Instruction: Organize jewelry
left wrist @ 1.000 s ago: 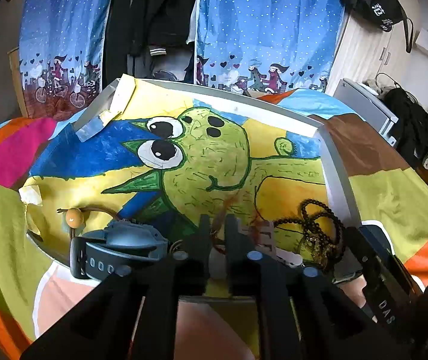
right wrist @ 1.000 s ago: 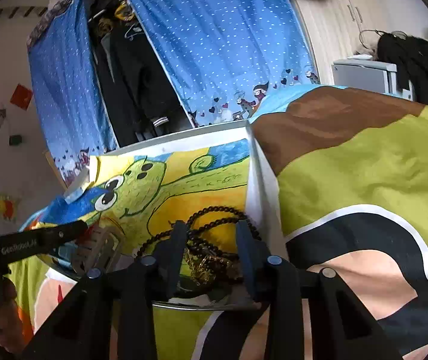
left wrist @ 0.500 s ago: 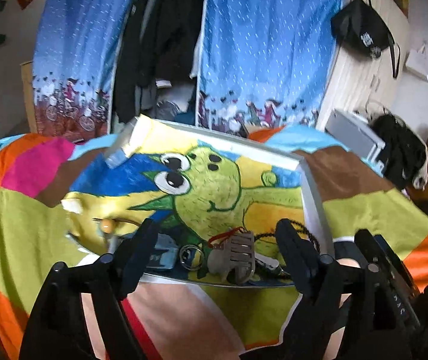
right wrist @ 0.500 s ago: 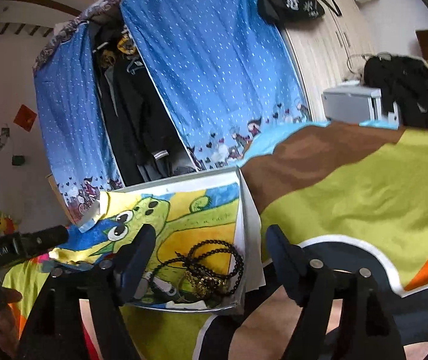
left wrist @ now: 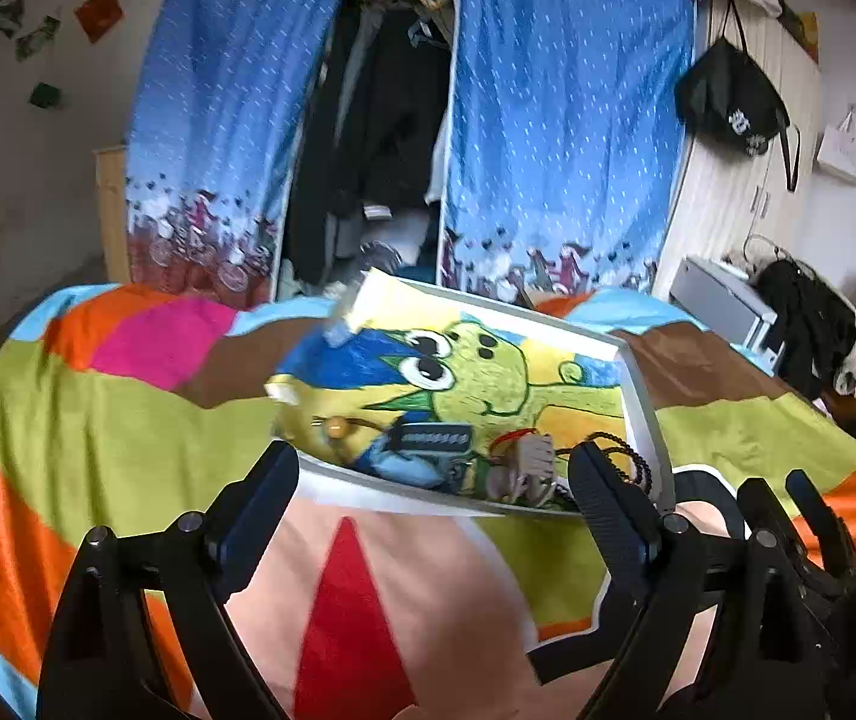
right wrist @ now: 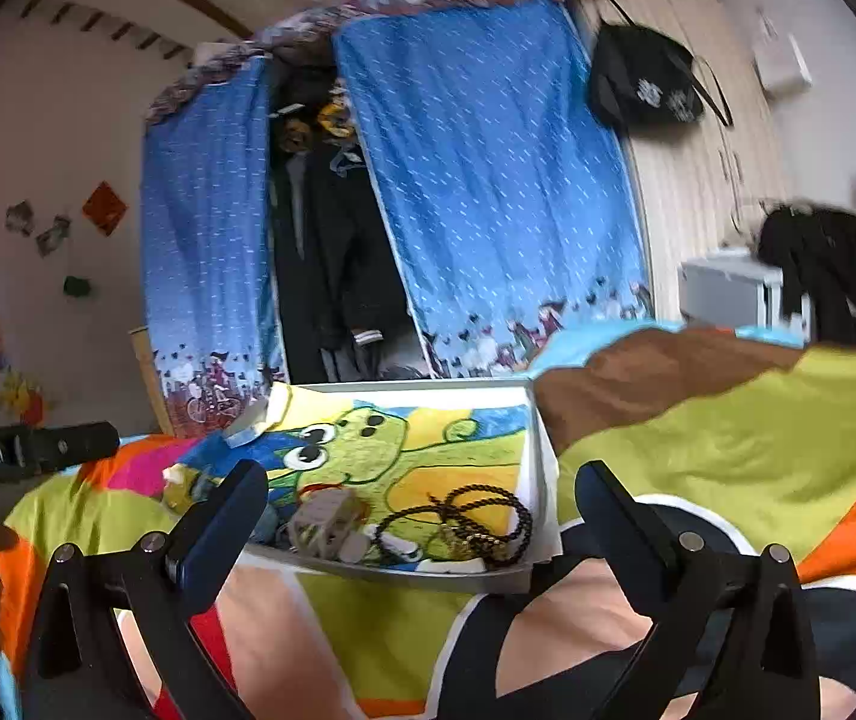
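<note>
A bedroom it was, with a bright patchwork bedspread (left wrist: 98, 420) of lime, orange, pink and brown carrying everything. Nearest the cameras, the left gripper (left wrist: 433, 498) hung above the bedspread with its jaws spread wide and nothing between them, and the right gripper (right wrist: 422, 516) did the same, wide apart and empty. Just beyond both sat the white tray (right wrist: 538, 450), lined with a green cartoon frog drawing. Along the tray's near edge lay the jewelry: a black bead necklace (right wrist: 475, 516) coiled in the near right corner, tangled with something gold; a grey clip (right wrist: 326, 522) beside it toward the middle; a dark watch (left wrist: 433, 438) further left; and a small orange bead (left wrist: 336, 427) near the left edge. Past the tray's far edge hung blue curtains (left wrist: 559, 138), parted over dark clothes (left wrist: 380, 120). A black bag (left wrist: 727, 96) hung on the right wall.
</note>
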A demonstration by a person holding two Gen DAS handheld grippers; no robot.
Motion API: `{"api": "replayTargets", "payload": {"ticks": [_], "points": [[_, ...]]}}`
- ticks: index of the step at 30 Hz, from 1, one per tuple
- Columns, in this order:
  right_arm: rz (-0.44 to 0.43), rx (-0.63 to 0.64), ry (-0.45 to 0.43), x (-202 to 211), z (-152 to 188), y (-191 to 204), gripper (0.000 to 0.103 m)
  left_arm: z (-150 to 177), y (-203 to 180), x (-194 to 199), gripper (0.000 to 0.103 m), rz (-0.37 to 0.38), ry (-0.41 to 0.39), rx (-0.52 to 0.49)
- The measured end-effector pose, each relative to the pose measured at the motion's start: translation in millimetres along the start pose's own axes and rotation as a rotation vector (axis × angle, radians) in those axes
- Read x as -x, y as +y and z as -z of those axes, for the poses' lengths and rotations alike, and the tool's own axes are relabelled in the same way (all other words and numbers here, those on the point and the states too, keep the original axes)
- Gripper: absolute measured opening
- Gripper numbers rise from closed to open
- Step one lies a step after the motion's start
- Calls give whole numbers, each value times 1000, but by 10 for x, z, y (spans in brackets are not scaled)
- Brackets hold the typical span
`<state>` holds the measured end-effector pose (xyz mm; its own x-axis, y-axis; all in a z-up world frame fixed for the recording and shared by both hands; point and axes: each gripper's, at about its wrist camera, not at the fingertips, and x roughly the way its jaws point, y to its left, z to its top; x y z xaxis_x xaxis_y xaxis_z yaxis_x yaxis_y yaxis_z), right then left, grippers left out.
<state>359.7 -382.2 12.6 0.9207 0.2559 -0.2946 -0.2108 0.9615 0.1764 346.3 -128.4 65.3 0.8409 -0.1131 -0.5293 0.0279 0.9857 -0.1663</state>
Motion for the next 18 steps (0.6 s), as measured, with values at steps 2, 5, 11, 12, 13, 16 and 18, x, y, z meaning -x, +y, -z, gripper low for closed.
{"api": "replayTargets", "payload": {"ticks": [2, 5, 11, 12, 13, 16, 18], "points": [[-8, 27, -15, 109, 36, 105, 103, 94, 87, 177, 88, -8, -27, 9], [-16, 56, -27, 270, 104, 258, 103, 229, 196, 403, 88, -25, -56, 13], [-25, 103, -50, 640, 262, 549, 103, 516, 386, 829, 88, -44, -108, 2], [-22, 118, -57, 707, 284, 607, 103, 562, 399, 880, 88, -44, -113, -1], [-19, 132, -66, 777, 303, 667, 103, 614, 416, 942, 88, -44, -119, -5], [-16, 146, -81, 954, 351, 803, 103, 747, 474, 1127, 88, -43, -140, -18], [-11, 128, -83, 1065, 390, 856, 103, 829, 524, 1250, 88, -42, -155, -29]]}}
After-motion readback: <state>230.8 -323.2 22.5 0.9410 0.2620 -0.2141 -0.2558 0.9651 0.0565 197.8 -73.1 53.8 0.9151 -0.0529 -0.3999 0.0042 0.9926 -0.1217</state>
